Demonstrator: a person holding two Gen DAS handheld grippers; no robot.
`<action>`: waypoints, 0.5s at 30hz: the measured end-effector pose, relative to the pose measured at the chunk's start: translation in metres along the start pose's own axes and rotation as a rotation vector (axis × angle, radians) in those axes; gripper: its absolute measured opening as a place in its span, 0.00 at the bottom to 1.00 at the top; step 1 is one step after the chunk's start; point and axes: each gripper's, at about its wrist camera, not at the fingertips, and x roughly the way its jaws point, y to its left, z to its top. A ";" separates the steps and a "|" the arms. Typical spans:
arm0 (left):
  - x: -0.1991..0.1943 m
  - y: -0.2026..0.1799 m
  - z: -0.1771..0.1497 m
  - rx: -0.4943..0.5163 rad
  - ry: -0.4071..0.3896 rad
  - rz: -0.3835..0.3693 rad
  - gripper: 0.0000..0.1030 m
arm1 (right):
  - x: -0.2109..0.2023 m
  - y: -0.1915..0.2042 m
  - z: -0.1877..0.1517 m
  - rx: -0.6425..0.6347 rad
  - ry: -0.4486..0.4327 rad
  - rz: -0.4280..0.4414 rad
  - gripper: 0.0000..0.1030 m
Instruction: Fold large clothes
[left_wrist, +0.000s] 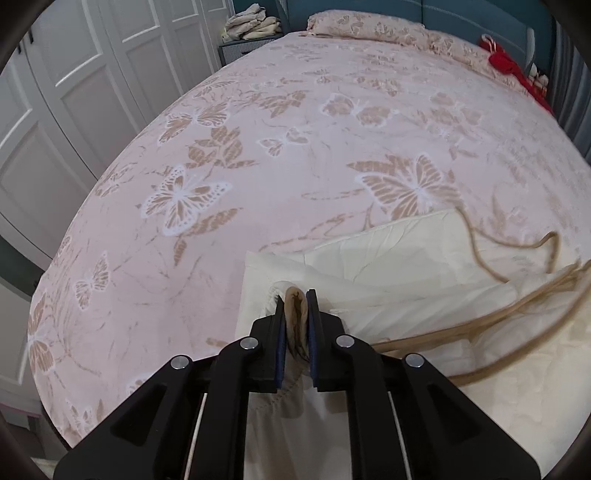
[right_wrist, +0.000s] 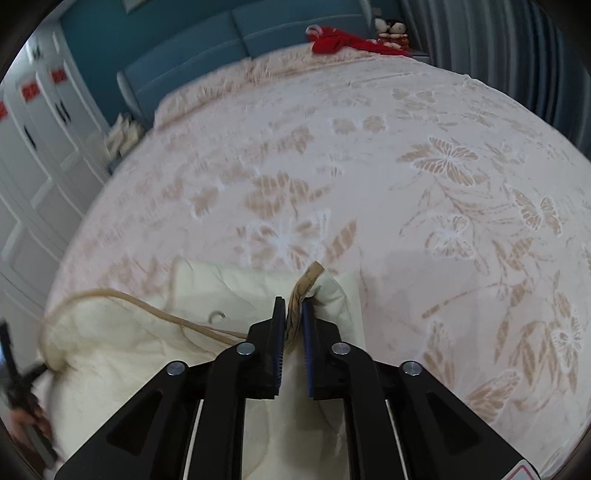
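Observation:
A large cream quilted garment (left_wrist: 406, 266) with tan trim lies at the near edge of the bed; it also shows in the right wrist view (right_wrist: 229, 291). My left gripper (left_wrist: 296, 306) is shut on a tan-edged fold of the garment, held just above the bed. My right gripper (right_wrist: 293, 314) is shut on another tan-trimmed edge of the same garment (right_wrist: 308, 280). A tan cord (right_wrist: 147, 302) loops across the cream fabric. The left gripper shows blurred at the left edge of the right wrist view (right_wrist: 18, 376).
The bed (left_wrist: 258, 147) has a pink cover with butterflies. White wardrobe doors (left_wrist: 55, 110) stand to the left. A blue headboard (right_wrist: 221, 48), a red cloth (left_wrist: 506, 61) and dolls (right_wrist: 391, 31) are at the far end. Folded cloths (left_wrist: 251, 24) sit on a nightstand.

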 end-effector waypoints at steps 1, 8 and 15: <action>-0.008 0.005 0.001 -0.016 -0.007 -0.020 0.14 | -0.018 -0.003 0.006 0.019 -0.055 0.001 0.28; -0.088 0.039 0.008 -0.098 -0.256 -0.045 0.90 | -0.079 -0.018 0.014 -0.005 -0.159 0.038 0.56; -0.020 0.028 0.016 -0.099 -0.018 -0.185 0.81 | -0.008 -0.009 -0.011 -0.036 0.035 0.000 0.56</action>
